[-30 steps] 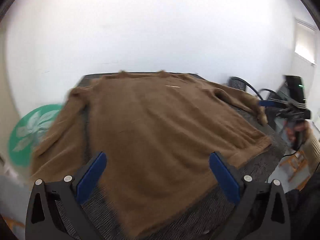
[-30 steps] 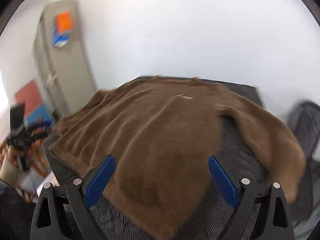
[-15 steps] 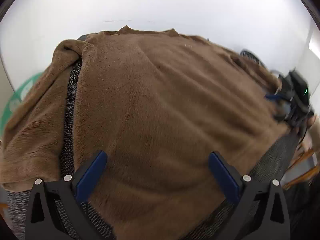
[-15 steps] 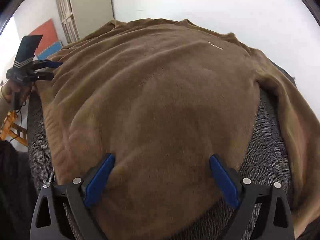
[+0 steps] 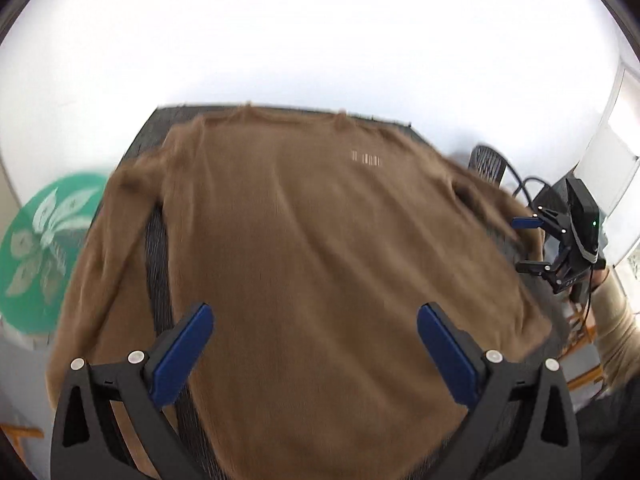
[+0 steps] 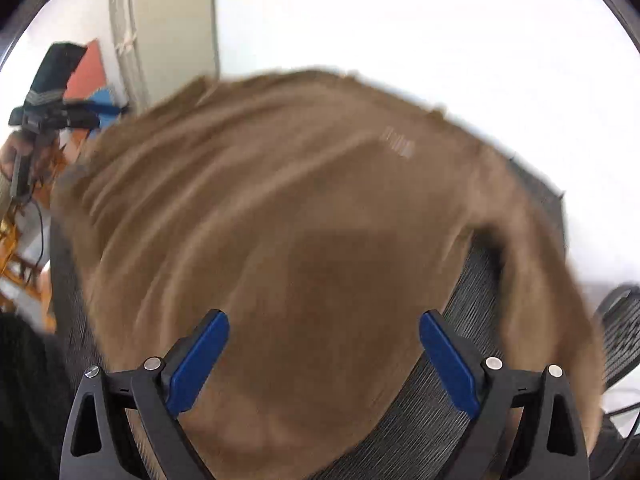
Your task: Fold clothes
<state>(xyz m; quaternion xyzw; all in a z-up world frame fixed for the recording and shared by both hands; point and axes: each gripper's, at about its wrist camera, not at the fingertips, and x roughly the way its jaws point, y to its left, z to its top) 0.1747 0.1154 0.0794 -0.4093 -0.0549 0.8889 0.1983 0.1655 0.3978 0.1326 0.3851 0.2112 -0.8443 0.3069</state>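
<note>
White wall backs the grey woven bench (image 5: 157, 240). Motion blur softens the fuzzy brown sweater (image 5: 312, 264), sleeves overhanging both side edges. Left tool (image 5: 314, 354) and right tool (image 6: 324, 360) gape wide, empty.

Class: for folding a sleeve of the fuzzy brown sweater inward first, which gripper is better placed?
Probably the right gripper: jaws open, with the fuzzy brown sweater's sleeve close beside it. The left gripper, also open, hangs over the body.
</note>
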